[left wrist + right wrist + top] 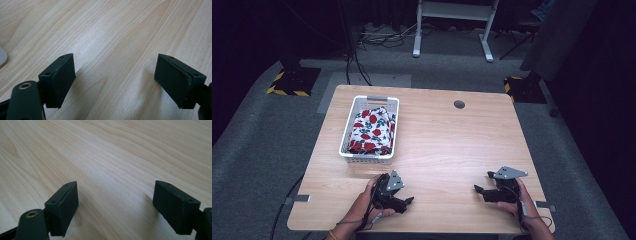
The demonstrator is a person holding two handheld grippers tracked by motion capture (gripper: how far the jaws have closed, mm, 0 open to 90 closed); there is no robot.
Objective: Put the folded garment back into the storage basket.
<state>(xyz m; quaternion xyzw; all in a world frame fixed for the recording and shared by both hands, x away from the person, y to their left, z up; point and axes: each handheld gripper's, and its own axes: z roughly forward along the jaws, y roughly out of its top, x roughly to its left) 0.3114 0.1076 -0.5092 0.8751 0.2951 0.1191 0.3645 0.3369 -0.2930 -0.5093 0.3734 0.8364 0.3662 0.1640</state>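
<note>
A white plastic basket (347,132) stands on the left half of the wooden table (452,145) and holds a folded cloth (372,131) printed with red and green on white. My left gripper (407,202) rests low on the table near the front edge, just in front of the basket, held by a hand. Its jaws stand wide apart over bare wood (115,72), nothing between them. My right gripper (479,191) lies at the front right, also hand-held, jaws spread over bare wood (115,202) and empty.
A round cable hole (459,104) sits near the table's far edge. Beyond the table are grey carpet, cables (354,65) and a white desk frame (452,25). A white basket corner (3,57) shows at the left of the left gripper view.
</note>
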